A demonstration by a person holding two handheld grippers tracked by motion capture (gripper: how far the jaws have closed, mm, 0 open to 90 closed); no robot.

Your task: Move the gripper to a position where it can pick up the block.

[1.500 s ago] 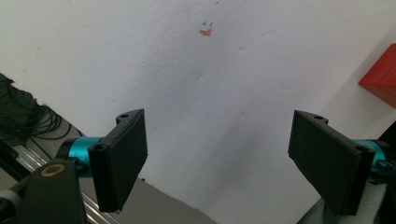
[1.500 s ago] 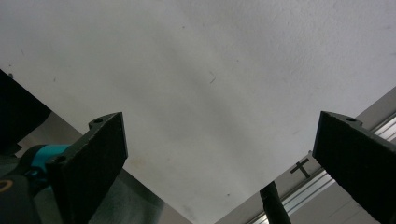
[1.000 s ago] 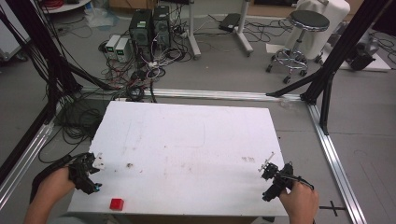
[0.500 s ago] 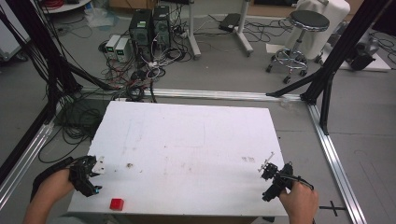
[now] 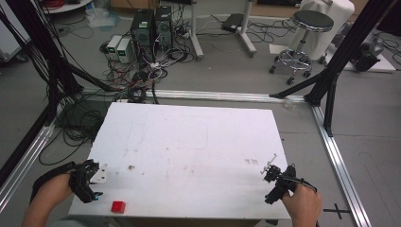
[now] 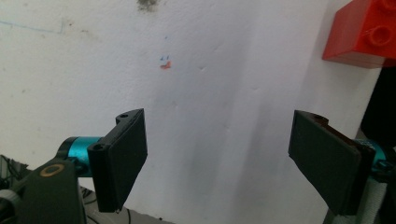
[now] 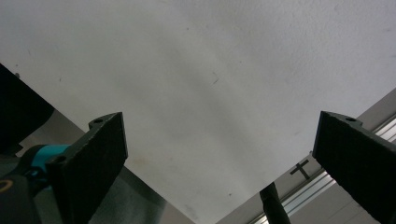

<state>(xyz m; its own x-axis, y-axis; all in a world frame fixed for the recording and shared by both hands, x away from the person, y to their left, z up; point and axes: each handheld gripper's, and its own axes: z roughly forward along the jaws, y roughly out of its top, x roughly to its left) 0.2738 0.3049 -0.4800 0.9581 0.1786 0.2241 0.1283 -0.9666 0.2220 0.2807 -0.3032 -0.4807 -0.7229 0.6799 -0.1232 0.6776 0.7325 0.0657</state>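
A small red brick [image 5: 118, 206] lies near the front left corner of the white table [image 5: 189, 151]; in the left gripper view the red brick [image 6: 362, 35] sits at the upper right, beyond the jaws. My left gripper [image 5: 90, 187] hovers at the table's left front edge, just left of the brick, open with nothing between its jaws [image 6: 219, 163]. My right gripper [image 5: 274, 182] is at the front right corner, also open and empty [image 7: 219, 158], over bare white surface.
A metal frame rail [image 5: 338, 156] runs along the table's right side, with black posts at the corners. Behind the table are computer towers [image 5: 151, 28], tangled cables [image 5: 137, 90] and a stool [image 5: 302, 38] on the floor.
The left gripper has shifted very slightly; the right gripper and the red brick have not moved.
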